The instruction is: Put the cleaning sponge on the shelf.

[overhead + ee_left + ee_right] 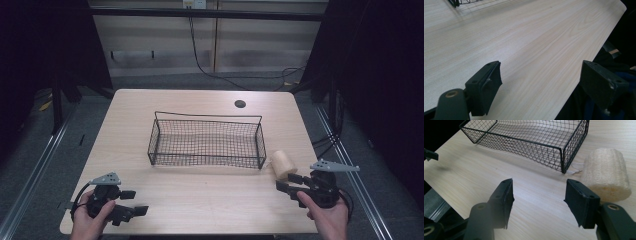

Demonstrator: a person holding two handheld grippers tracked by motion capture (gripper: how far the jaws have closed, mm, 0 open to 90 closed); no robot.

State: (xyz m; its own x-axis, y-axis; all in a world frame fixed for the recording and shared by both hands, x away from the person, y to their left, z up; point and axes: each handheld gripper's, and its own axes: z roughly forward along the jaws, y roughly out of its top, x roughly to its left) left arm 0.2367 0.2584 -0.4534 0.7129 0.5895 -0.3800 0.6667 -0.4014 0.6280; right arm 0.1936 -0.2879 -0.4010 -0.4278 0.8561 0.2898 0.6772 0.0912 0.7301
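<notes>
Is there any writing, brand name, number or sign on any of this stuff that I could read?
None: no readable text anywhere.
The wire basket, the pale loofah roll, the wooden table and both tools, left and right, bear no readable marking.
The small white fitting on the far wall is too small to tell if it carries print.

Basket (pixel 461 2) cropped at top edge

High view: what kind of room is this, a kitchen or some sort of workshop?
Probably a lab or recording bay: a bare wooden table holding just a wire basket and a loofah piece, dark curtains at the sides, cables along the wall.
</notes>
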